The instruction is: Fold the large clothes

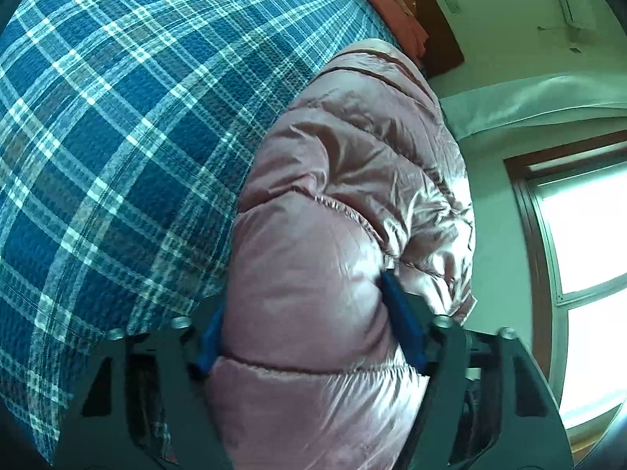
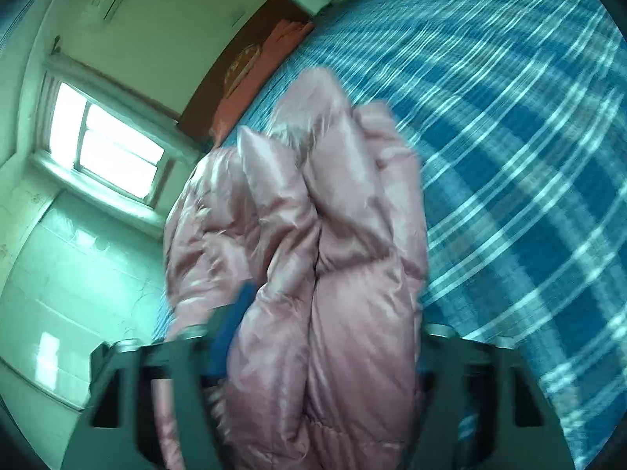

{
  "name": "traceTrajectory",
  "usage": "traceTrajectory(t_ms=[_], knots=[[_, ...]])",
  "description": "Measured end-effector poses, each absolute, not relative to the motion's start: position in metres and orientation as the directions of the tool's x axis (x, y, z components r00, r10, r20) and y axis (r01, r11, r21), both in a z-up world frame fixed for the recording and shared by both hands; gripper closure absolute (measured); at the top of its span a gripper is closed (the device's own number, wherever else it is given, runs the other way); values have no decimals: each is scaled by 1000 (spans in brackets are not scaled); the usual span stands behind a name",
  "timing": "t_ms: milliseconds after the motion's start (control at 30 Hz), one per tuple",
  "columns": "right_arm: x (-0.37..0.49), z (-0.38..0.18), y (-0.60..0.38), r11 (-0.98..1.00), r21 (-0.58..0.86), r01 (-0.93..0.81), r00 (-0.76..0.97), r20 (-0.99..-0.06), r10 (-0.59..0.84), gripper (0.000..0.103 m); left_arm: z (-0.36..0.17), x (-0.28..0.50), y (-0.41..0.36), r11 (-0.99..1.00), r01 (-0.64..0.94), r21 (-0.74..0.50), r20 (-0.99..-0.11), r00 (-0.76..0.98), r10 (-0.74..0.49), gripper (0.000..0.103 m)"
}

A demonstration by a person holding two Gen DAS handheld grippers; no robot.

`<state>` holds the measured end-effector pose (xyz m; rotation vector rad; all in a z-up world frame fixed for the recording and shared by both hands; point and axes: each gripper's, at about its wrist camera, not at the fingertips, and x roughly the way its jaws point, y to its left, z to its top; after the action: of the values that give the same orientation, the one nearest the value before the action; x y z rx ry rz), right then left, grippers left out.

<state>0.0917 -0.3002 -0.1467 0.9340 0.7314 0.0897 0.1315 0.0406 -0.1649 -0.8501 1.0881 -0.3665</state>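
Both hand-held grippers clamp pink jacket – over bed.

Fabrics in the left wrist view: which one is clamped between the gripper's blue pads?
The pink puffer jacket, glossy and quilted; the blue plaid bedspread lies flat beside it, and the red cloth sits far off.

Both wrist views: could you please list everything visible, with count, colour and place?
jacket: one, shiny pink, puffy, bunched on the bed, held between both grippers' fingers
bedspread: one, blue and white plaid, under the jacket
pillow: one, salmon, at the bed's far end
headboard: one, dark brown, behind the pillow
window: one, bright, brown frame, in the wall
left gripper: one, black with blue pads, clamped on the jacket
right gripper: one, same colours, clamped on the jacket
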Motion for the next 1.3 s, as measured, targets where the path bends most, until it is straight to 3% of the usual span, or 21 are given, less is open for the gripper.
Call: traceTrajectory(t_ms=[67, 200, 500, 767, 933, 967, 1000, 1067, 1300], knots=[[93, -140, -295, 624, 750, 220, 767, -528, 364, 65, -158, 130, 41, 648, -101, -755, -616, 448, -648, 49], [102, -123, -280, 613, 772, 167, 787, -479, 388, 70, -139, 132, 51, 642, -56, -764, -585, 478, -655, 53], [171, -113, -220, 554, 831, 56, 765, -392, 511, 71, -104, 148, 120, 654, -44, -756, -548, 589, -594, 54], [198, -140, -183, 536, 841, 80, 714, -423, 557, 71, -145, 164, 171, 646, -153, -748, -598, 576, -557, 53], [215, -122, -188, 584, 804, 109, 683, -488, 544, 53, -141, 161, 180, 625, -161, -764, -591, 565, -577, 47], [217, -118, -195, 589, 801, 110, 688, -489, 537, 42, -139, 161, 184, 615, -166, -770, -585, 568, -579, 42], [221, -112, -201, 590, 800, 112, 699, -485, 525, 37, -137, 164, 188, 608, -167, -777, -577, 575, -580, 39], [229, -114, -211, 582, 805, 116, 702, -480, 525, 35, -131, 171, 195, 600, -164, -783, -565, 591, -576, 31], [281, -124, -223, 555, 817, 158, 677, -498, 542, 35, -139, 220, 193, 622, -204, -756, -609, 570, -552, 33]])
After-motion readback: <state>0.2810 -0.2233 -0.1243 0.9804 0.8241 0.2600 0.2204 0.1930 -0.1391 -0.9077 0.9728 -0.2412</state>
